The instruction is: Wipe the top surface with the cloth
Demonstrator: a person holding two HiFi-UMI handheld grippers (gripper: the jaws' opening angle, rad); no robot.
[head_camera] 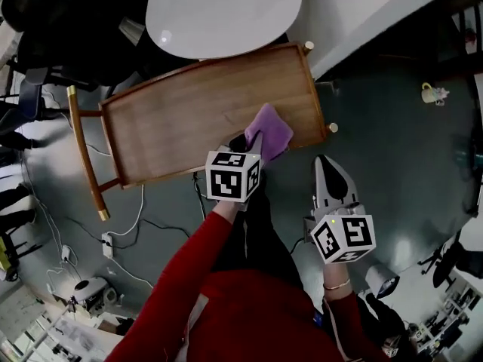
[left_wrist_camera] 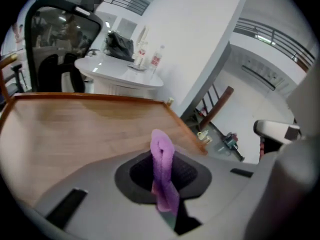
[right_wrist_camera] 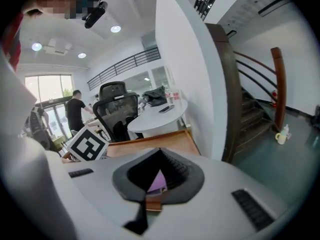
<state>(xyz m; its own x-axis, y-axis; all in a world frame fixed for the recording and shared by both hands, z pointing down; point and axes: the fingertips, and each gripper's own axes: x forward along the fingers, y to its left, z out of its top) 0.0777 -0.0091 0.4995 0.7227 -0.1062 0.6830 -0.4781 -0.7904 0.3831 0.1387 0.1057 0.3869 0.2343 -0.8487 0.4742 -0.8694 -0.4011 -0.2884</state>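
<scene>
Left gripper (head_camera: 252,145) clamps cloth (left_wrist_camera: 162,166); head view alone shows it over tabletop (head_camera: 181,119).

**Q:** Quantity of handheld units?
**A:** Two: one left gripper (head_camera: 249,140) and one right gripper (head_camera: 324,164).

**Q:** Marker cubes?
**A:** Two, one per unit: marker cube (head_camera: 232,176) on the left, marker cube (head_camera: 345,237) on the right.

**Q:** Cloths?
**A:** One purple cloth (head_camera: 270,130).

**Q:** Furniture?
**A:** Two tables: one wooden table (head_camera: 181,119) and one white table (head_camera: 226,13). One black office chair (right_wrist_camera: 117,104).

**Q:** Loose items on the floor?
**A:** One mug (head_camera: 432,93) and one power strip (head_camera: 106,245).
</scene>
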